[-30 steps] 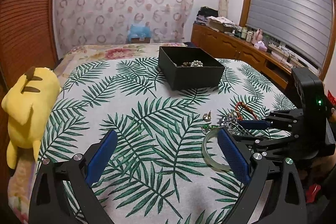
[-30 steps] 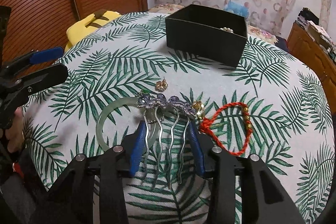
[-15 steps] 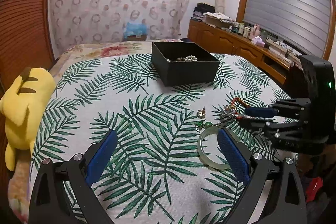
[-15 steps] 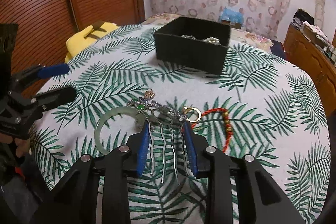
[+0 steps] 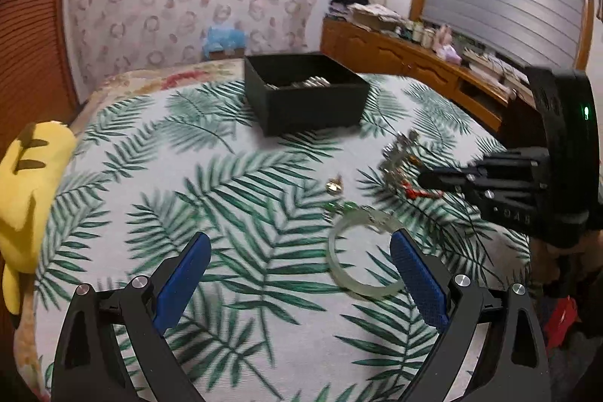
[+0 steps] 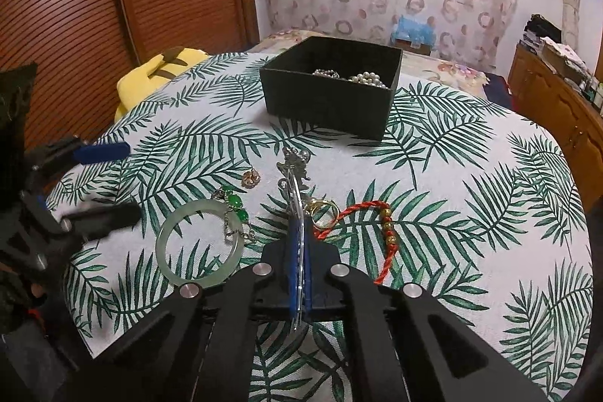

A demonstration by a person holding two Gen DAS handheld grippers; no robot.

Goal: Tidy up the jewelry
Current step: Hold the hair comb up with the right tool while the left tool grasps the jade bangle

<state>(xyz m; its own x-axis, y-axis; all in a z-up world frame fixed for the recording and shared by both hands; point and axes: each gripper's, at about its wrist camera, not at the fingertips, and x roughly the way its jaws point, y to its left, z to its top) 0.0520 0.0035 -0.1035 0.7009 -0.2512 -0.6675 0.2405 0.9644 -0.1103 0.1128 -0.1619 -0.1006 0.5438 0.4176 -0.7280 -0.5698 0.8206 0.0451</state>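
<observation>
black box (image 6: 328, 108) 1 | jade bangle (image 6: 199, 243) 1 | hair comb (image 6: 296, 176) 1 | gold ring (image 6: 323, 211) 1 | red cord bracelet (image 6: 380, 236) 1 | green-stone earrings (image 6: 235, 206) possibly 2 | small gold earring (image 6: 251, 177) 1 | yellow plush (image 6: 158, 74) 1 | grippers 2

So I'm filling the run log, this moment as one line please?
right hand-held gripper: shut on hair comb, just closed | left hand-held gripper: open, near bangle | box: pearls inside

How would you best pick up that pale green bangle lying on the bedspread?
By one side of its rim, from above. The bangle lies flat, so one tong tip can drop inside the ring and one outside. Choose the near-left arc: the green pendant and its chain lie over the far-right edge.
</observation>
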